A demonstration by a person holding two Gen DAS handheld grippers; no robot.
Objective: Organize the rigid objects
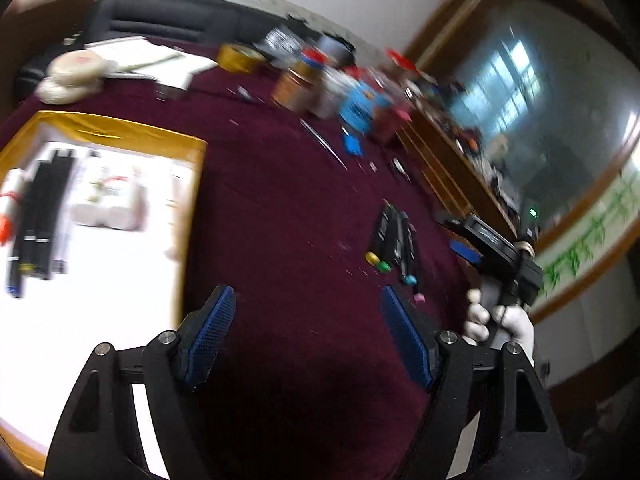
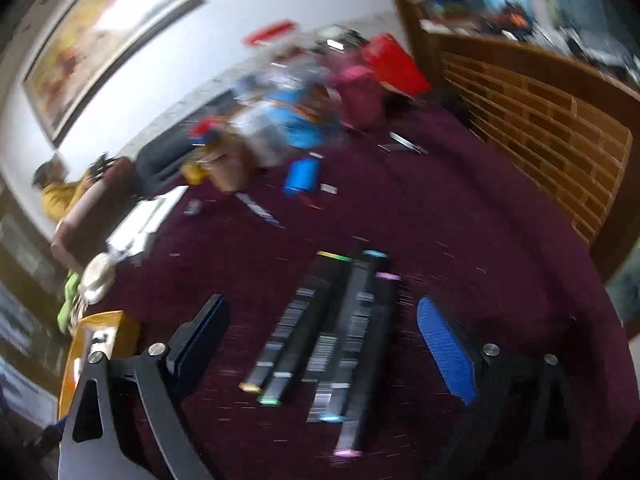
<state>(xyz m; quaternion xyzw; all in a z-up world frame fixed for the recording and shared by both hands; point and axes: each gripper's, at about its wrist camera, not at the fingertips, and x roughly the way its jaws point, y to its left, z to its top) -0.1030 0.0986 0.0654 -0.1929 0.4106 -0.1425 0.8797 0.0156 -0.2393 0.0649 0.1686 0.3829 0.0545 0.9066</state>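
Clutter behind markers on cloth

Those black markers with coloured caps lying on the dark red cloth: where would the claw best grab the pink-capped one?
Probably across the middle of the pink-capped marker, coming from above. It lies flat at the group's right edge, so one finger of the open right gripper fits the free side; the other must wedge beside its neighbour.

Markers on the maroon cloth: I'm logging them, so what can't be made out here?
- Markers: print on barrels, right wrist view, motion blur.
- Gold-edged box: contents smeared, near side cut by left wrist frame edge.
- Jars at the back: labels blurred, both views.
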